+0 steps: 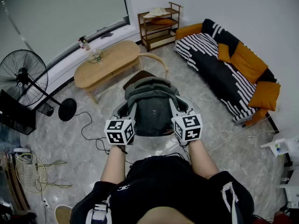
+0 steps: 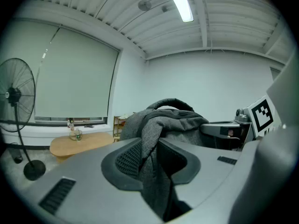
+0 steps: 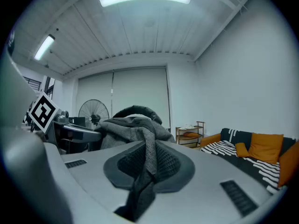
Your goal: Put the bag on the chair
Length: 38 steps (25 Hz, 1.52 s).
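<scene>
Bag (image 1: 152, 104) hangs slung between the two hands, a grey backpack held clear of the floor, in the head view directly at 12 o'clock from the person's body. Each hand-held gripper has a fold of the bag's fabric pinched in narrow-set jaws: the left hand-held gripper (image 2: 152, 164) grips the cloth at the bag's 9 o'clock side, and the right hand-held gripper (image 3: 148, 164) does the same at its 3 o'clock side. The bag's long axis seems to run from 6 to 12 o'clock, away from the person, with its carry loop at the far end. The chair (image 1: 156, 59) stands further out along that same 12 o'clock line and lower down. Its curved wooden back shows past the bag, while most of its dark seat is hidden beneath the bag. The oval desk (image 1: 110, 59) lies at about 11 o'clock from the chair, close beside it. Neither hand is nearer, since both flank the bag evenly and share its weight. The forearms reach out parallel, and both hand-held grippers point ahead and dip slightly below level, marker cubes uppermost. The coming move looks like a short carry towards 12 o'clock followed by a lowering onto the seat, with both hands kept level so the bag does not tilt.
</scene>
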### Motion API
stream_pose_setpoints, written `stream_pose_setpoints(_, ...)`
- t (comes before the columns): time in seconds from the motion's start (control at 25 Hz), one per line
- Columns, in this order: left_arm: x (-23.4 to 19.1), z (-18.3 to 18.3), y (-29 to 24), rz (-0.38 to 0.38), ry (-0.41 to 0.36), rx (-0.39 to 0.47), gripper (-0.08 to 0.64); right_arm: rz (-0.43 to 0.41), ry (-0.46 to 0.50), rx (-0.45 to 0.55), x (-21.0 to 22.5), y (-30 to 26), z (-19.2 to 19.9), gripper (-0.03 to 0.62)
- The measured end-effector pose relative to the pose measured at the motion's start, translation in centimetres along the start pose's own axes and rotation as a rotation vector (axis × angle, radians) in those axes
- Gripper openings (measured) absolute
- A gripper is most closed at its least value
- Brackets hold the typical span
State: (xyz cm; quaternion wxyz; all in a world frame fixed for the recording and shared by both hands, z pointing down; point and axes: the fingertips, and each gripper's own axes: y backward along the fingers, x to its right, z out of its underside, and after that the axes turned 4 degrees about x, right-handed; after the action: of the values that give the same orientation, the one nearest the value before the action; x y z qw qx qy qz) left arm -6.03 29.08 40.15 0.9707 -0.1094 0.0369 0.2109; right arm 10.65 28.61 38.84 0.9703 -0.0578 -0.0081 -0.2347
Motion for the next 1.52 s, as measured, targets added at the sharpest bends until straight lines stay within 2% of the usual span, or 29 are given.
stream_pose_setpoints(0.32, -0.2, 0.0, -0.5, 0.012, 0.004, 0.002, 0.109, 0.01, -0.011, 0.014, 0.2, -0.2, 0.0, 0.06)
stream_pose_setpoints(0.72, -4.4, -0.2, 1.2, 0.041, 0.012, 0.032, 0.11, 0.043, -0.016, 0.053, -3.8, -1.8, -0.4, 0.063)
stream_pose_setpoints(1.08, -9.6, 1.4, 2.7, 0.075, 0.035, 0.013, 0.112, 0.072, -0.028, 0.014, -8.6, -4.3, 2.0, 0.063)
stream_pose_setpoints(1.32, -11.1, 1.5, 1.5, 0.068, 0.036, 0.019, 0.112, 0.057, -0.028, 0.004, -8.4, -6.3, 2.5, 0.063)
stream_pose_setpoints(1.52, -13.2, 1.9, -1.4, 0.05, 0.045, -0.015, 0.112, 0.039, -0.036, 0.003, -7.2, -9.9, 3.0, 0.061)
